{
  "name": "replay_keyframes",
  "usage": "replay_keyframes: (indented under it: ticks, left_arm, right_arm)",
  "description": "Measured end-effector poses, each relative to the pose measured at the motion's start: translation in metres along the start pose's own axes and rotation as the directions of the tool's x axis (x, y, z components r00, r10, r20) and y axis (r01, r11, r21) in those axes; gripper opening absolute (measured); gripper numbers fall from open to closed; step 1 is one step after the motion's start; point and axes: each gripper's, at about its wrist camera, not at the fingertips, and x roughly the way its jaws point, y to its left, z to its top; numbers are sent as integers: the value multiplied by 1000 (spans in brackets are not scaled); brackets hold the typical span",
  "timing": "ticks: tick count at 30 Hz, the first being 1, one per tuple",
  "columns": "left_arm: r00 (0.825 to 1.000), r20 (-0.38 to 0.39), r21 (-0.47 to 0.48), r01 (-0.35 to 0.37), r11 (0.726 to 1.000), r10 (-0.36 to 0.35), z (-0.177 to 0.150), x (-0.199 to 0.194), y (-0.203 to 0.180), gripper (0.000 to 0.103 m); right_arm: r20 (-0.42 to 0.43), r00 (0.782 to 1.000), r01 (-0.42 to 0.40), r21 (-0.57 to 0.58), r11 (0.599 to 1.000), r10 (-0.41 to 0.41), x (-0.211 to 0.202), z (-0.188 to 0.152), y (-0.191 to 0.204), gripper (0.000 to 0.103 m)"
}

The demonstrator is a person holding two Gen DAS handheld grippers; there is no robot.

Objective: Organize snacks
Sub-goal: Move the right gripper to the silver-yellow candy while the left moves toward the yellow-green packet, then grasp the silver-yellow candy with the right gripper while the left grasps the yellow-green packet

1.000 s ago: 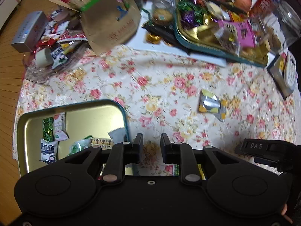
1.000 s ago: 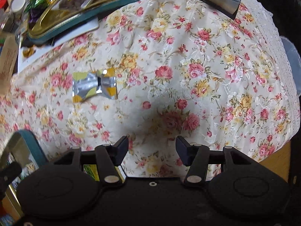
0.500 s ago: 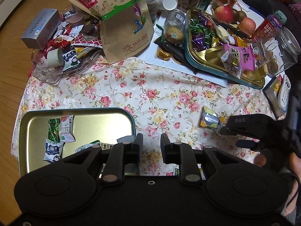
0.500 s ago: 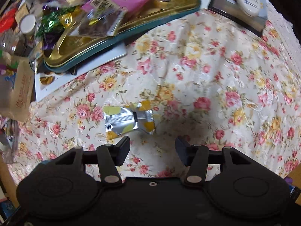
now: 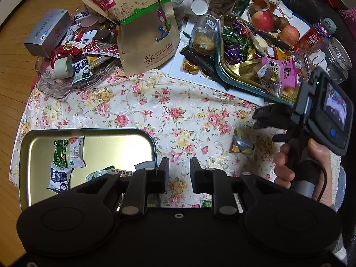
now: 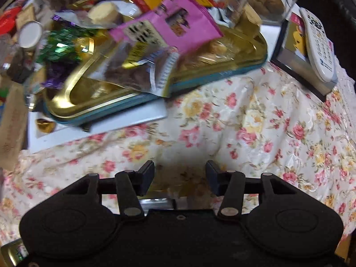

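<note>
Worktop [image 5: 155, 102] is covered by a flowered cloth, crowded along the far side. A gold tray [image 5: 100, 146] with a teal rim is seen near the left claw [image 5: 179, 173]; a few small packets lie in it, among them a blue-and-white packet [image 5: 59, 178]. A second gold tray [image 6: 222, 66], heaped with sweets and a pink bag [image 6: 178, 29], is seen farther back, resting on a white board [image 6: 100, 129].

The loose foil packet [image 5: 241, 143] — silver with yellow corners — lies alone on the cloth, just beside and below the front of the right claw [image 6: 180, 174]. In the right wrist view only a sliver of foil shows below the jaws; whether the packet sits between them cannot be told.

Left claw: jaws narrowly parted, nothing held. Right claw: jaws wide, nothing gripped.

Packet is judged very light, thin, crinkly and slippery — soft contents possibly crushable. A light pinch across the gathered middle, or on a crimped end seam, is judged best. Sliding on the glossy cloth is a risk.
</note>
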Motion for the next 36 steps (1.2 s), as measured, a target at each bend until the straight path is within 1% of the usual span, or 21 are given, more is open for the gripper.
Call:
replay_keyframes:
  ticks: [2,4,6,8,10,12,14,15,16,18,20,22,25,27,32,35,36]
  left_arm:
    - [1000,2,-2,0,1000,0,0,-1,1,29]
    - [1000,3,-7,1,1000,-1,1,-1,1,29]
    - [1000,2,-12,5,1000,-5,0,-1,2,29]
    - [1000,0,-8,9,1000,-9,0,-1,1,29]
    - [1000,0,-5,8,1000,-8,-1,-1,-1,29]
    - [1000,0,-3,4,1000,-4,-1,-1,-1,29]
    - [1000,-4,-6,2,1000,-2,-1,0,-1,29]
    - [1000,-6,-7,3,1000,-3,-1,0,-1,29]
    - [1000,-9,-8,5,1000,-5,-1,1,-1,29]
    - [1000,-14,-8,8,1000,-8,-1,1,0,29]
    - [1000,-15,-10,3,1000,-3,-1,2,1,29]
    - [1000,-15,-16,1,1000,-1,-1,2,3,29]
    - [1000,-16,-29,6,1000,-6,1,2,6,29]
    - [1000,-14,-31,5,1000,-5,1,1,6,29]
    - [1000,-23,-22,1,1000,-1,1,5,3,29]
    - [1000,-29,-8,-6,1000,6,1,7,0,29]
    - [1000,-29,-2,-11,1000,11,0,8,-1,29]
  right_arm:
    - [-39,999,14,5,1000,-14,7,-6,-8,47]
    - [-80,997,19,10,1000,-18,10,-15,-17,48]
    - [-123,992,3,14,1000,-1,10,-27,-28,48]
    - [-186,982,-20,-2,1000,19,10,-40,-37,48]
    - [-223,974,-50,-31,998,42,6,-51,-42,46]
    - [-206,976,-81,-21,996,75,-4,-55,-47,46]
    - [-152,980,-131,5,991,130,-19,-56,-50,47]
    - [-133,980,-153,-4,988,151,-24,-54,-48,52]
    - [-116,978,-177,-26,984,173,-29,-50,-42,55]
    - [-98,975,-208,-71,975,201,-32,-44,-32,55]
    - [-90,973,-222,-114,968,213,-31,-39,-21,55]
    - [-91,973,-224,-163,961,211,-27,-38,-12,56]
    - [-78,982,-187,-225,956,173,-19,-39,-1,56]
    - [-79,983,-180,-258,949,165,-15,-41,3,56]
    - [-75,986,-162,-292,943,146,4,-43,14,56]
    - [-77,988,-148,-304,941,131,10,-44,19,51]
    - [-81,989,-140,-306,942,121,11,-45,19,46]
